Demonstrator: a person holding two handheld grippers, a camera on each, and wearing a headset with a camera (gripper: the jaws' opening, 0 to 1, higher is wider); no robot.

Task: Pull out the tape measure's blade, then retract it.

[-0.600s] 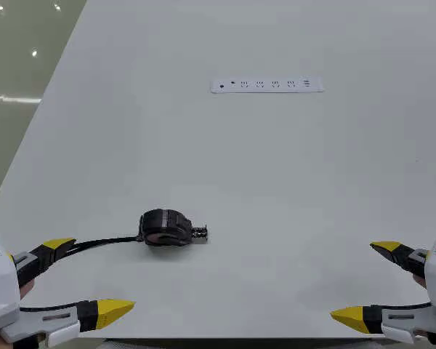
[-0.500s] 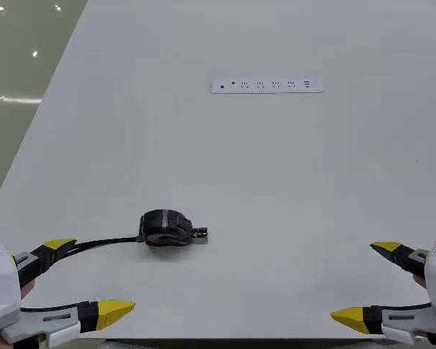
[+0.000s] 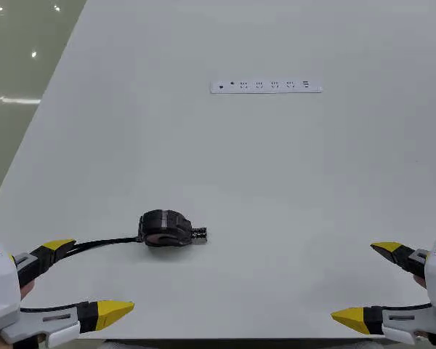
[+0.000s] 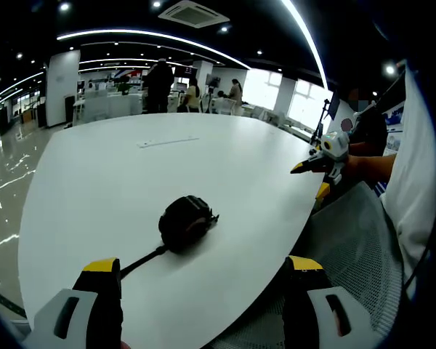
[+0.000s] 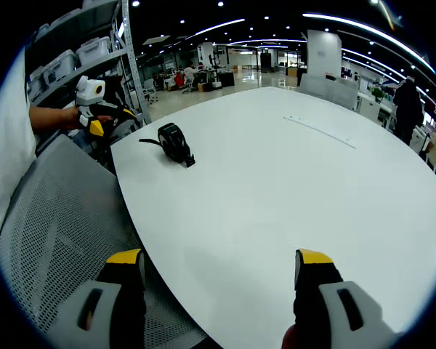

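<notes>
left claw (image 3: pixel 102 273) apart | right claw (image 3: pixel 352 281) apart | tape measure (image 3: pixel 166 228) lying on table (image 3: pixel 291 182), between claws, untouched

Strap (image 3: pixel 105 241) end of tape measure (image 3: pixel 165 228) hidden behind left gripper (image 3: pixel 94 275), power strip (image 3: pixel 266 86) markings too small

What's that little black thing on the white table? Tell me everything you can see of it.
It is a tape measure: a rounded black case, plastic or rubber by its look, lying on the white table near the front edge. Its blade seems fully wound in, with just the end hook poking out to the right. A thin black strap trails left. Nothing grips it.
</notes>
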